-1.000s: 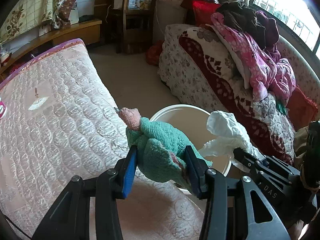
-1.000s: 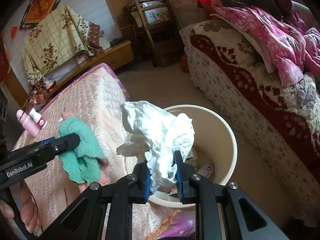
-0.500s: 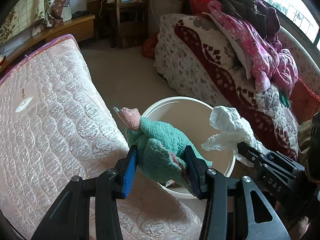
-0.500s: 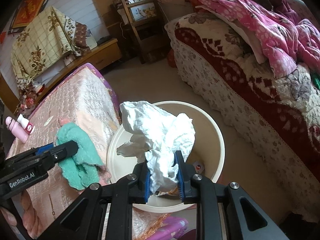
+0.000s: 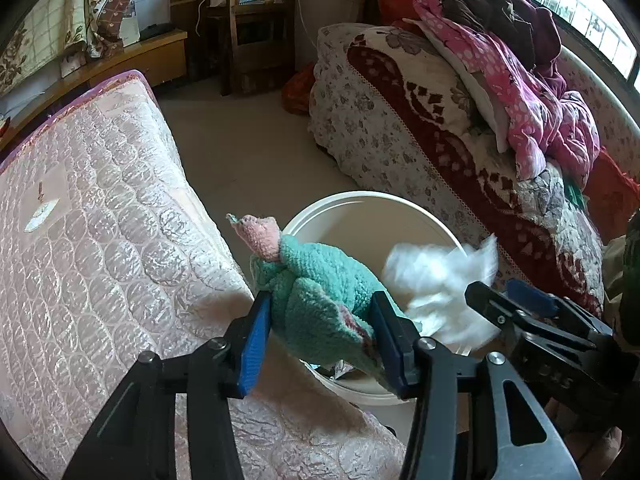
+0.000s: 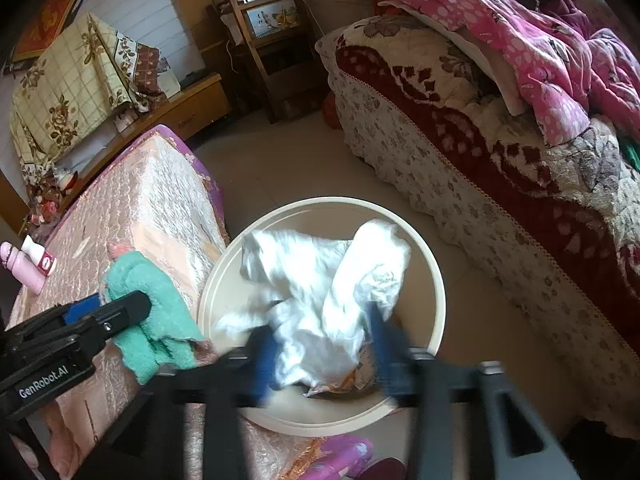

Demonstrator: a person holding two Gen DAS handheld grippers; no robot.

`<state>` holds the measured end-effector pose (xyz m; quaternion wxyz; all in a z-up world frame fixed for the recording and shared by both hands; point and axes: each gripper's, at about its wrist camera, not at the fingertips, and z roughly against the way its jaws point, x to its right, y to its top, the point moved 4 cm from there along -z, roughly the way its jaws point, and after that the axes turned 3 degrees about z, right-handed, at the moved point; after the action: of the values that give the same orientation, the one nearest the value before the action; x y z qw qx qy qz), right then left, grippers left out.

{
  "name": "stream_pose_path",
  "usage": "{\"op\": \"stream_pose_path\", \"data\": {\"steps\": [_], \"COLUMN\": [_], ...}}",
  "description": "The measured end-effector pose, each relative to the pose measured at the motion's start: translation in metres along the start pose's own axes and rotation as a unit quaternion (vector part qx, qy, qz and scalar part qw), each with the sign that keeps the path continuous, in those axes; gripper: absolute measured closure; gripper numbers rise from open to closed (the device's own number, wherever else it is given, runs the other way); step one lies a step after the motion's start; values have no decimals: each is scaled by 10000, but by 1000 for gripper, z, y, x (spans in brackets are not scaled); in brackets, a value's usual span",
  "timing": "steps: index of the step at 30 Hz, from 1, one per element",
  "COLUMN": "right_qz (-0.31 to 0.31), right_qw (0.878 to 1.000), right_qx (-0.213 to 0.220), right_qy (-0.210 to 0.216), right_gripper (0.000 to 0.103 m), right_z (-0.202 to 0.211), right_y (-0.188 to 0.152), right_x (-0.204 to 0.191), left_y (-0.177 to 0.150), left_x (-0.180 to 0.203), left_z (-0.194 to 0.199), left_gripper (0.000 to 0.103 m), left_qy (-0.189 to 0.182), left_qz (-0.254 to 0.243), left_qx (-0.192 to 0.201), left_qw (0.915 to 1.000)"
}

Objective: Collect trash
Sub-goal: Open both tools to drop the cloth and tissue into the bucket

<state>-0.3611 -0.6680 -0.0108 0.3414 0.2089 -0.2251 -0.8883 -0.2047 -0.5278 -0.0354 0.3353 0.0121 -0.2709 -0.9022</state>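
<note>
My left gripper [image 5: 322, 314] grips a green fluffy cloth with a pink tip [image 5: 320, 276] over the edge of the pink mattress, beside a cream bin [image 5: 360, 197]. Its jaws are starting to open, but the pads still press on the cloth. My right gripper [image 6: 320, 332] is over the bin [image 6: 320, 202]. Its jaws are opening and blurred. A crumpled white tissue [image 6: 320, 276] sits loose between them above the bin's mouth. In the left wrist view the tissue [image 5: 432, 276] is a blur ahead of the right gripper [image 5: 508, 292].
A pink quilted mattress [image 5: 100, 220] lies left of the bin. A bed with a floral quilt [image 5: 440, 120] and piled clothes stands to the right. Two small pink bottles [image 6: 24, 268] stand on the mattress. Wrappers [image 6: 340, 386] lie in the bin. A wooden chair [image 5: 248, 20] stands at the back.
The right gripper's jaws have spread apart and let go of the white tissue, which is dropping toward the bin. Both grippers have sunk a little. The left still holds the green cloth.
</note>
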Motion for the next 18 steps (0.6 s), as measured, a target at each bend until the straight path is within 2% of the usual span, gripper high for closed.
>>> {"op": "stream_pose_path", "data": {"steps": [3, 9, 11, 15, 18], "right_qz": [-69, -74, -76, 33, 97], "right_qw": [9999, 9999, 9999, 9999, 9998], "right_qx": [136, 114, 106, 113, 144], "right_qy": [37, 44, 58, 33, 23], "right_gripper": [28, 28, 28, 28, 28], "right_z": [5, 6, 7, 9, 14], "right_y": [2, 1, 0, -3, -5], "right_x": [2, -1, -4, -10, -17], "left_y": [0, 3, 2, 0, -1], "left_x": [-1, -5, -8, -14, -19], "left_z": [1, 11, 14, 23, 32], "left_gripper": [51, 48, 42, 40, 32], "left_qy": [25, 50, 63, 51, -35], "left_qz": [-2, 60, 77, 129, 228], "left_qx": [-6, 99, 146, 227, 329], "left_qw": [10000, 9999, 9998, 9996, 9992]}}
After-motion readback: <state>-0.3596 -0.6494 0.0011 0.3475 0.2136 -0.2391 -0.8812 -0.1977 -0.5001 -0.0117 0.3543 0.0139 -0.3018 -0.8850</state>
